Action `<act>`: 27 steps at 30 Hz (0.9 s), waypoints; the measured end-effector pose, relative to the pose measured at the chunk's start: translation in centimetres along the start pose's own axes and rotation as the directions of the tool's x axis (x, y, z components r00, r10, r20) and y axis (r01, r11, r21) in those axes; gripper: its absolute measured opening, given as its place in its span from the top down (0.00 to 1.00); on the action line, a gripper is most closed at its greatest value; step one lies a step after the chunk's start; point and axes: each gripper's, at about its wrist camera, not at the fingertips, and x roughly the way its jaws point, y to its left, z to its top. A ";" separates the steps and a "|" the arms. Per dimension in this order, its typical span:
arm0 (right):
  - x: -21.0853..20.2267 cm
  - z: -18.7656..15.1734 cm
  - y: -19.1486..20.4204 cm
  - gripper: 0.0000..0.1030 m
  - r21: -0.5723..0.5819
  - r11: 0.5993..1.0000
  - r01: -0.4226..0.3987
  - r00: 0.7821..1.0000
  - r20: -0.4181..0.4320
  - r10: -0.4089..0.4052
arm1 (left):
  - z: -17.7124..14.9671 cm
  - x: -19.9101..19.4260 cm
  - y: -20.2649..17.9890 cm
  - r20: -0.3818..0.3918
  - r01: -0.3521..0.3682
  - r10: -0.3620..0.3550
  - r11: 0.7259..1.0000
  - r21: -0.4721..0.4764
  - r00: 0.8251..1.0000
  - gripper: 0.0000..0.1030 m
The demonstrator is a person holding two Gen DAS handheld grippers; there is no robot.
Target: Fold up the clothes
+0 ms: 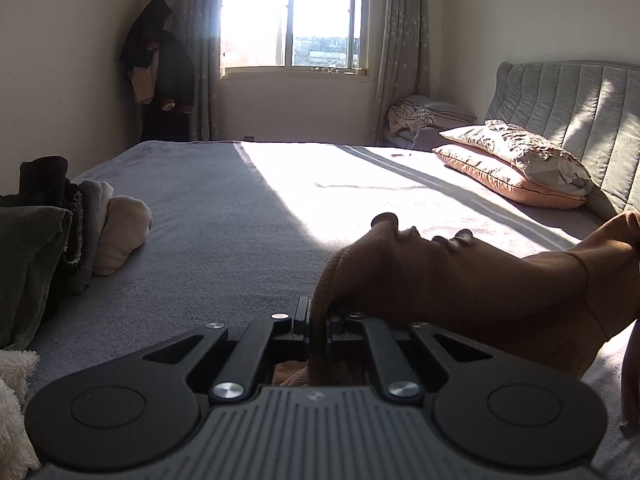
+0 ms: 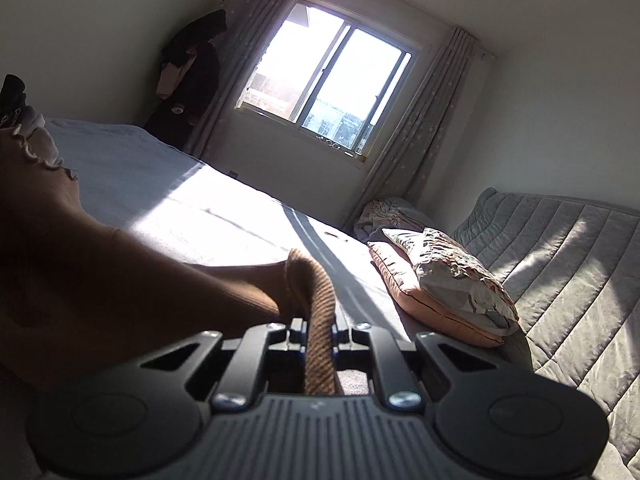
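Observation:
A brown ribbed garment hangs stretched between my two grippers above the grey bed. My left gripper is shut on one edge of it, and the cloth runs off to the right. My right gripper is shut on another edge of the brown garment, which spreads to the left and shows a frilled hem at the far left. The fingertips of both grippers are hidden by the cloth.
A pile of clothes lies on the bed at the left, with a white fluffy item at the lower left. Two pillows rest against the grey headboard on the right. A window and a hanging dark coat are on the far wall.

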 end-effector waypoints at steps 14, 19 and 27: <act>-8.5 7.3 -8.2 0.90 0.215 0.955 0.202 0.912 0.315 -0.263 | 8.9 -13.7 -2.6 0.315 0.077 -0.099 0.994 0.080 0.944 0.93; -14.3 12.1 -15.0 0.90 0.356 0.906 0.227 0.817 0.437 -0.376 | 13.9 -20.4 -5.3 0.458 0.127 -0.220 0.966 0.226 0.861 0.93; -17.3 16.0 -22.0 0.90 0.391 0.865 0.316 0.743 0.465 -0.482 | 16.2 -10.8 -9.9 0.377 0.131 -0.263 0.931 0.341 0.888 0.93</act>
